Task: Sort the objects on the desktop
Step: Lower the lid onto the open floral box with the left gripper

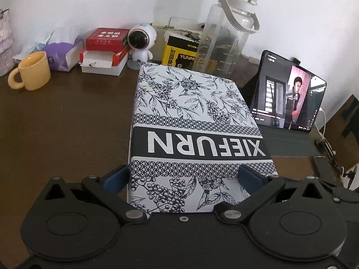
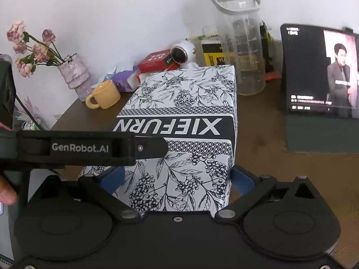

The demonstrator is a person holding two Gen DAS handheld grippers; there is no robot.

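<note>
A dark brown wooden worktop (image 1: pixel 67 121) is seen carrying everything. Directly ahead of the left tool (image 1: pixel 182 180), a patterned box (image 1: pixel 190 112) marked XIEFURN is laid flat on it. Ahead and to the left of that tool, a yellow mug (image 1: pixel 33 71) is stood upright, well apart from the box. Beyond it, a purple tissue pack (image 1: pixel 64 53) and a stack of red and white boxes (image 1: pixel 105 51) are set near the wall, with a small white astronaut figure (image 1: pixel 141 42) just beside the stack. A clear water jug (image 1: pixel 226 35) and a yellow box (image 1: pixel 179 52) are placed farther ahead. To the right, a tablet (image 1: pixel 289 94) is propped on a dark mat (image 1: pixel 289 141). A pink vase of dried roses (image 2: pixel 75 76) is stood at the far left edge.
</note>
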